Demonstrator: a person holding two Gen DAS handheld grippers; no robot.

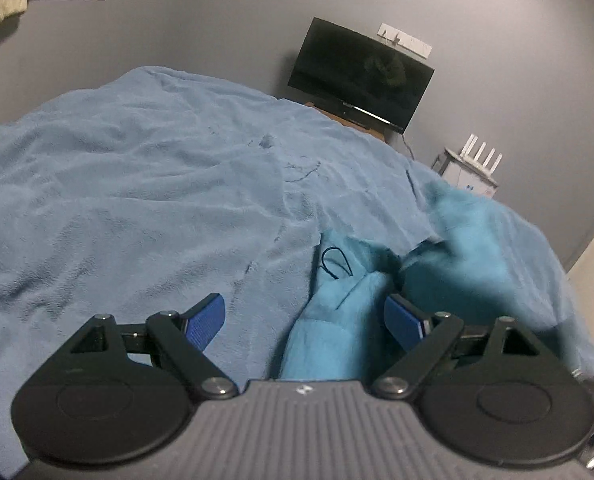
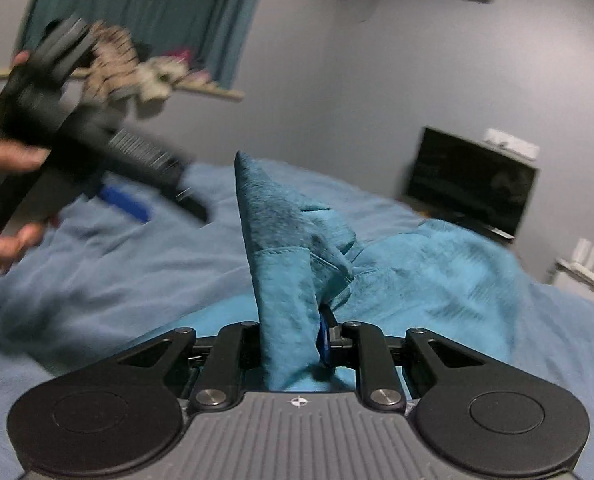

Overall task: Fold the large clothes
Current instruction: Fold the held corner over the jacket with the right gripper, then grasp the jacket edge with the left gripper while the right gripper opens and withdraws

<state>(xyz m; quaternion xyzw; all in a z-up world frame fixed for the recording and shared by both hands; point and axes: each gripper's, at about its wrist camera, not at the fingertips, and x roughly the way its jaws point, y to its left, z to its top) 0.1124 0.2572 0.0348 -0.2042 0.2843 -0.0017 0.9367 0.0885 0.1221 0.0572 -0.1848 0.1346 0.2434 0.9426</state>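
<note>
A bright teal garment (image 1: 337, 332) lies bunched on a light blue blanket (image 1: 137, 184) covering the bed. My left gripper (image 1: 303, 320) is open above it, its blue pads on either side of a teal fold, not closed on it. A thin black cord loop (image 1: 335, 264) lies on the garment. My right gripper (image 2: 293, 340) is shut on a fold of the teal garment (image 2: 281, 272), which stands up in a peak between the fingers. The left gripper (image 2: 97, 160) shows blurred at the left of the right wrist view.
A dark TV (image 1: 361, 76) stands on a stand against the grey wall beyond the bed. A white router (image 1: 481, 158) sits on a small cabinet to its right. A shelf (image 2: 201, 88) with stuffed items and a teal curtain (image 2: 145, 12) are at the back left.
</note>
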